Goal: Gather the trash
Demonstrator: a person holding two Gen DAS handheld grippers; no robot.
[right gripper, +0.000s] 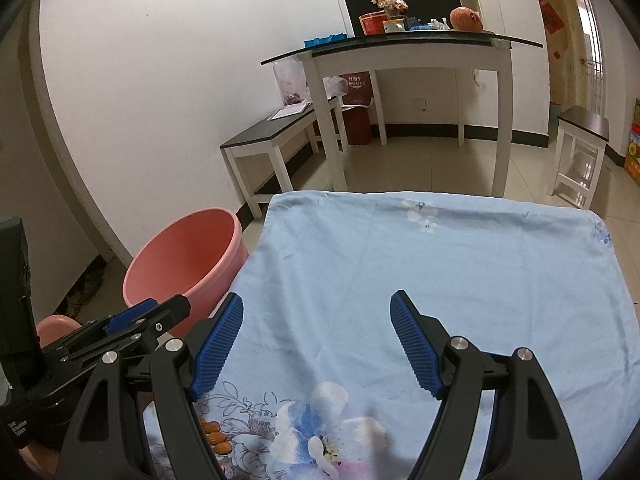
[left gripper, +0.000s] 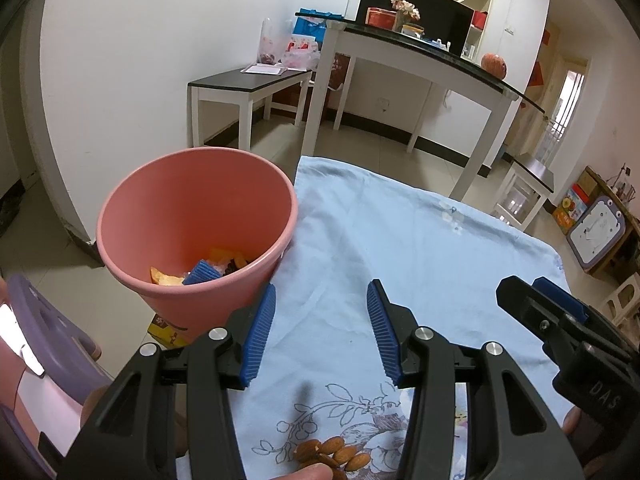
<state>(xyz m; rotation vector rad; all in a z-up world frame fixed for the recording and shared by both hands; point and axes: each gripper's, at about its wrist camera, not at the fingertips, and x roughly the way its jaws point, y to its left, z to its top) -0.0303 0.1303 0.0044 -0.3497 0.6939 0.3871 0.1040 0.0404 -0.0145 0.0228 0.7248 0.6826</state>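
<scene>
Hovering over the cloth (right gripper: 440, 264), both grippers (left gripper: 322, 328) (right gripper: 316, 340) gape wide, empty; almonds (left gripper: 332, 456) beneath, bin (left gripper: 196, 216) left.

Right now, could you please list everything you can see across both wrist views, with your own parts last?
bin: one, pink, left of the cloth, below its level; scraps inside
scraps: several, orange and blue, at the bin's bottom
cloth: one, light blue with flowers, covering the near table
almonds: a small pile, brown, on the cloth's near edge
table: one, white with a dark glass top, across the room
benches: two, white with dark tops, beside the table
fruit: one, red, on the far table
chair: one, purple, near left
left gripper: fingers blue, open, empty
right gripper: fingers blue, open, empty
</scene>
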